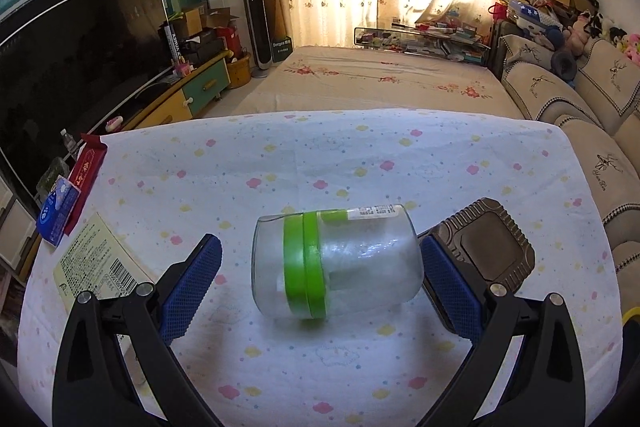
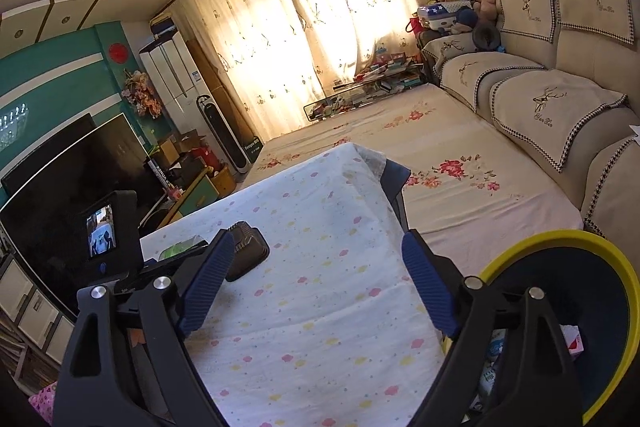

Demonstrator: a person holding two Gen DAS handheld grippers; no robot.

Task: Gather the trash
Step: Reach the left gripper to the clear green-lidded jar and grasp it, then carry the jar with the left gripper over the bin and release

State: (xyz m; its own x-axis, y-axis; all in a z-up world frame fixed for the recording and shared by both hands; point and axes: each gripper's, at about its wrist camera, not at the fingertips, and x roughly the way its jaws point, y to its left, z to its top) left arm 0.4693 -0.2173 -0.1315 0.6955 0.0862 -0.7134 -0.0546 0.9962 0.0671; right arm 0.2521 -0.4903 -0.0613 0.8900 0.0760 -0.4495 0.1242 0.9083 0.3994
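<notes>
Jar (image 1: 334,265): clear, green-banded, on its side on the table (image 1: 360,155), between the spread fingers of the left gripper (image 1: 320,283), untouched. Brown tray (image 1: 486,243): just right of it. Right gripper (image 2: 320,287): fingers wide, nothing between. Bin (image 2: 612,267): yellow-rimmed, beside the table, holding packets.

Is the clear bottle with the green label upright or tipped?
Tipped. The clear bottle lies on its side on the tablecloth, its green label band running vertically, between the open left tongs.
</notes>
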